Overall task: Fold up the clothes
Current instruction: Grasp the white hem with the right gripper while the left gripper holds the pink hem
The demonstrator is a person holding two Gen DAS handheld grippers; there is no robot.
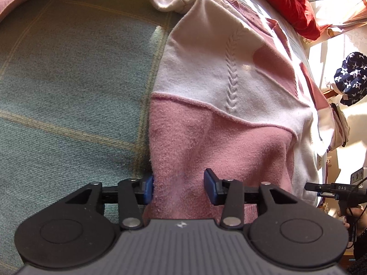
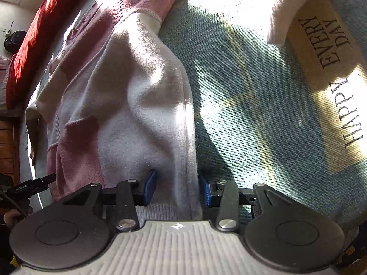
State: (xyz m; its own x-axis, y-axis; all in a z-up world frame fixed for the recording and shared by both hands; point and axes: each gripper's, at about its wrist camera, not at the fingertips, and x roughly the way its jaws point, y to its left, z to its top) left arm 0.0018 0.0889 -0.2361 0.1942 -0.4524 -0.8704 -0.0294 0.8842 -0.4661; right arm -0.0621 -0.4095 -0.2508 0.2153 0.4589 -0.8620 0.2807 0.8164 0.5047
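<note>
A pink and white knit sweater (image 1: 218,73) lies on a green checked cloth (image 1: 68,80). My left gripper (image 1: 179,186) straddles the sweater's pink hem corner; its blue pads (image 1: 211,186) stand apart with fabric between them. In the right wrist view the same sweater (image 2: 128,87) shows its white side. My right gripper (image 2: 176,189) straddles the white hem edge, its blue pads (image 2: 150,188) apart with fabric bunched between. Whether either gripper pinches the cloth is unclear.
A red cloth (image 1: 291,2) lies beyond the sweater, also in the right wrist view (image 2: 36,34). A navy star-print cloth (image 1: 351,78) hangs at right. The green cloth (image 2: 263,96) carries a "HAPPY EVERY DAY" label (image 2: 328,80). The other gripper shows at the frame edge (image 1: 332,189).
</note>
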